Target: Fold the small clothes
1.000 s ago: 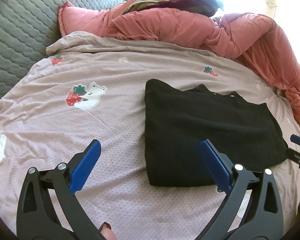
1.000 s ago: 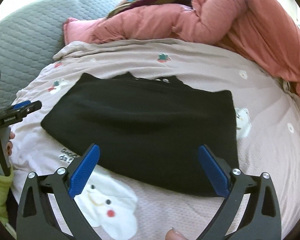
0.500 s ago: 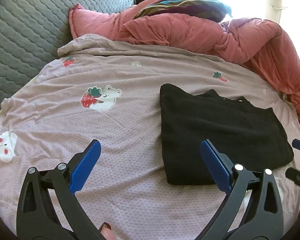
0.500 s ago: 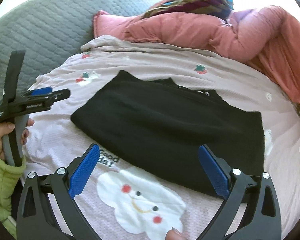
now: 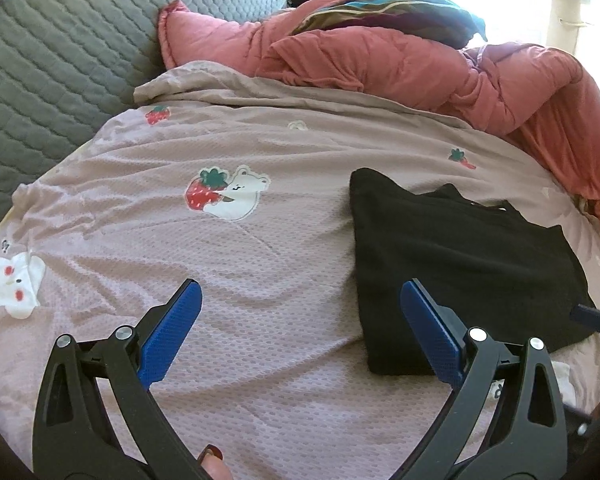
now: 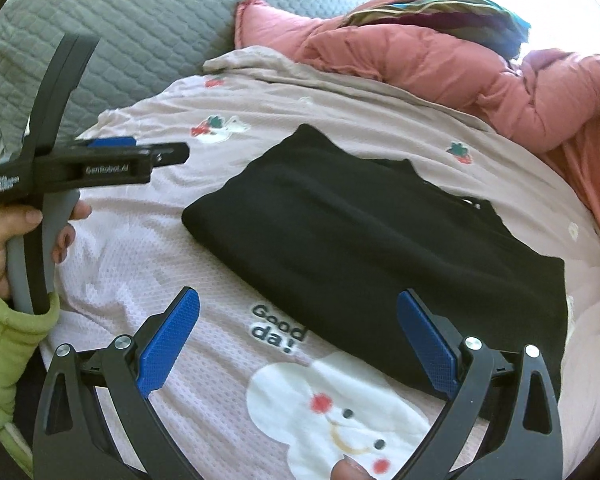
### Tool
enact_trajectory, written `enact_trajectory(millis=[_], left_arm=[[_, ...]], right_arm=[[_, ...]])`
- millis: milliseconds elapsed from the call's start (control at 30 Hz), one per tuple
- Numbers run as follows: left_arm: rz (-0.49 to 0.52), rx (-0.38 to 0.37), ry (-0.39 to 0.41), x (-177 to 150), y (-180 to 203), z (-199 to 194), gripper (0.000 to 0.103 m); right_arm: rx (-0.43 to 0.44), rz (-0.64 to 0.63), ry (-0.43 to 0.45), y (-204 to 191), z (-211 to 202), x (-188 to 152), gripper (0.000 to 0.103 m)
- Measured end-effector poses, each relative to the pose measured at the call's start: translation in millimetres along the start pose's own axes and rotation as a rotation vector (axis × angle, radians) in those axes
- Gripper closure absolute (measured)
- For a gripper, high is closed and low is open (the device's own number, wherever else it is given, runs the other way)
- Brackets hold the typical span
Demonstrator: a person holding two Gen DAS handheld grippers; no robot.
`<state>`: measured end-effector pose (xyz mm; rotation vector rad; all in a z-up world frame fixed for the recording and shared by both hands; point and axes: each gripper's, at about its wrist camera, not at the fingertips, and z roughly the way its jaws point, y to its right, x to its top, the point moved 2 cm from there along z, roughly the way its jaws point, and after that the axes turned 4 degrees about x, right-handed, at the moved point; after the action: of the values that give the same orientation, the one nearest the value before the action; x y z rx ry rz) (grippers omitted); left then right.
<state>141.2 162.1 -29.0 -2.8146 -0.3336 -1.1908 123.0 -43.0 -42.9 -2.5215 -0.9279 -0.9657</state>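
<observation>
A black garment [image 5: 456,264] lies folded into a flat rectangle on the pink printed bedsheet [image 5: 260,240]; it also shows in the right wrist view [image 6: 380,252]. My left gripper [image 5: 300,332] is open and empty, held above the sheet to the left of the garment; its right finger overlaps the garment's near corner in view. It also shows from the side in the right wrist view [image 6: 148,156]. My right gripper [image 6: 300,340] is open and empty, above the sheet at the garment's near edge.
A bunched salmon-pink quilt [image 5: 420,60] with a dark striped cloth [image 5: 388,12] on it lies along the far and right side of the bed. A grey quilted cover [image 5: 60,48] is at the far left. Cartoon prints dot the sheet.
Both grippers have drawn back and to the left of the folded garment. It now sits farther right in both views. Both stayed open.
</observation>
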Motion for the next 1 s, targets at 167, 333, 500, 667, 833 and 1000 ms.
enact_trajectory(millis=[167, 333, 500, 667, 833, 1000], left_arm=[[-0.023, 0.008, -0.014, -1, -7, 5, 0.010], [-0.037, 0.018, -0.026, -3, -14, 10, 0.010], [-0.045, 0.022, -0.035, -3, -17, 14, 0.010], [-0.046, 0.025, -0.044, -4, -18, 17, 0.010], [-0.058, 0.034, -0.055, -4, -20, 23, 0.010], [-0.072, 0.035, -0.069, -4, -22, 28, 0.010]], right_arm=[[-0.017, -0.041, -0.009, -13, 15, 4, 0.005], [-0.051, -0.105, -0.040, -28, 38, 4, 0.005], [-0.114, -0.185, -0.064, -39, 63, 3, 0.005], [-0.179, -0.245, -0.079, -43, 84, 4, 0.005], [-0.215, -0.246, -0.074, -37, 97, 11, 0.005], [-0.258, -0.245, -0.050, -32, 106, 19, 0.006]])
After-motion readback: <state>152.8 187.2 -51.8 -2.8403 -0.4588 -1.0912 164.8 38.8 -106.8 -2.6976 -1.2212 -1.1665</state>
